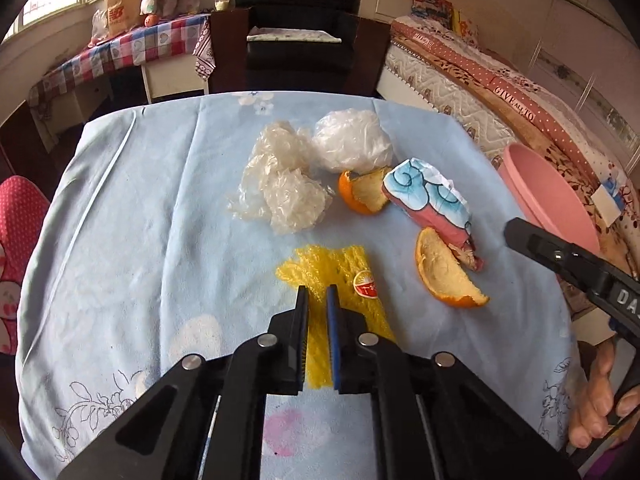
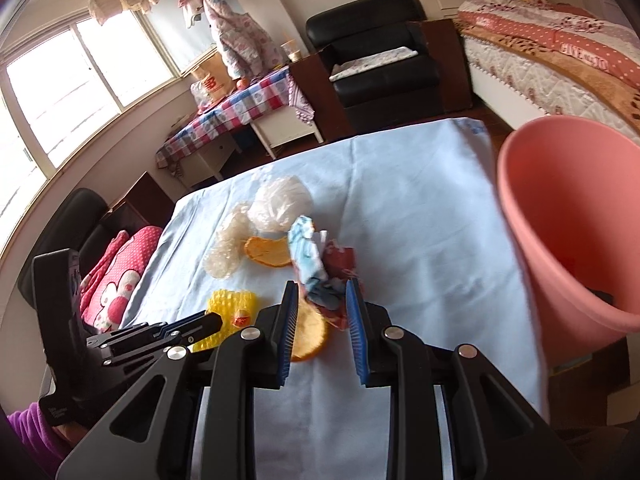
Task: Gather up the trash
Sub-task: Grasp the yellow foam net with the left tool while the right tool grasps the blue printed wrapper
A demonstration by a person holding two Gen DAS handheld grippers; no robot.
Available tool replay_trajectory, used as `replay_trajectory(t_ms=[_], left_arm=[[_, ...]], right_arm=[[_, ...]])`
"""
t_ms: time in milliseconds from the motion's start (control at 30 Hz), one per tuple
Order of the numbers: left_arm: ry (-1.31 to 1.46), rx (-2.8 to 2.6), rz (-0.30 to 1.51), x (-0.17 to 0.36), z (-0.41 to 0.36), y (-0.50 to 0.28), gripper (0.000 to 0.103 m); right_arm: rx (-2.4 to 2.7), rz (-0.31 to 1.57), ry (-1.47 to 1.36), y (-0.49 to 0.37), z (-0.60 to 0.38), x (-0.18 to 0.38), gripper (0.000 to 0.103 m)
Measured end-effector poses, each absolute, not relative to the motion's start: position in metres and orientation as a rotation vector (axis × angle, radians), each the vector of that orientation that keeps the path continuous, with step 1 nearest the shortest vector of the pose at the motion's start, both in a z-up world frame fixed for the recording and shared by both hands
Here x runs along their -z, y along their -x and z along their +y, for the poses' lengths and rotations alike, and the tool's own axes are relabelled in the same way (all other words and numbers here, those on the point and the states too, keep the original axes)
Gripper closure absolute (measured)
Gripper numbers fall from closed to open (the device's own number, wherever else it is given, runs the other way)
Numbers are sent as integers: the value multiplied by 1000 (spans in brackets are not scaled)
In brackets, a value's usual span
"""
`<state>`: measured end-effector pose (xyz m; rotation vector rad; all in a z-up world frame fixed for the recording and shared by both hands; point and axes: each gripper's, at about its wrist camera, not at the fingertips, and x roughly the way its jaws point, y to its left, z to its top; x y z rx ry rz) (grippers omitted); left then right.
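Note:
On the light blue tablecloth (image 1: 140, 220) lies a yellow foam fruit net (image 1: 320, 268) with a round sticker. My left gripper (image 1: 316, 292) is shut on its near part, and yellow foam fills the narrow gap between the pads. Beyond it are two orange peels (image 1: 444, 276) (image 1: 364, 194), a crumpled blue and red wrapper (image 1: 428, 200) and crumpled clear plastic bags (image 1: 280, 184) (image 1: 352, 140). My right gripper (image 2: 322, 292) hovers open above the near peel (image 2: 308, 332) and the wrapper (image 2: 312, 256), with nothing between its pads. The left gripper (image 2: 212, 322) shows at the left over the net (image 2: 232, 304).
A pink bin (image 2: 560, 220) stands at the table's right edge, mouth tilted toward me. A bed (image 1: 500, 92) lies behind it. A black armchair (image 1: 296, 28) stands beyond the far edge, and a pink cushion (image 1: 16, 232) sits at the left.

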<state>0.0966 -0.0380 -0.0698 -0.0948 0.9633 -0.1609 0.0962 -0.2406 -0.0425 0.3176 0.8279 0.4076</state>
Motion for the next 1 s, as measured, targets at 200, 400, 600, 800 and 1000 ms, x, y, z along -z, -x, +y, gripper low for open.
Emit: replay_trajectory(t_ms=[200, 400, 600, 800, 1000], left_arm=[[134, 180, 908, 54, -26, -90, 96], [159, 196, 879, 44, -20, -83, 96], [181, 195, 868, 40, -15, -81, 96], [183, 193, 858, 38, -12, -79, 96], [189, 193, 840, 31, -10, -78, 96]], right_arm=[[-428, 839, -290, -104, -223, 41, 78], [-397, 840, -219, -115, -210, 42, 78], [-378, 879, -178, -121, -200, 55, 78], [-370, 878, -164, -122, -198, 62, 78], [-392, 833, -197, -113, -207, 53, 92]])
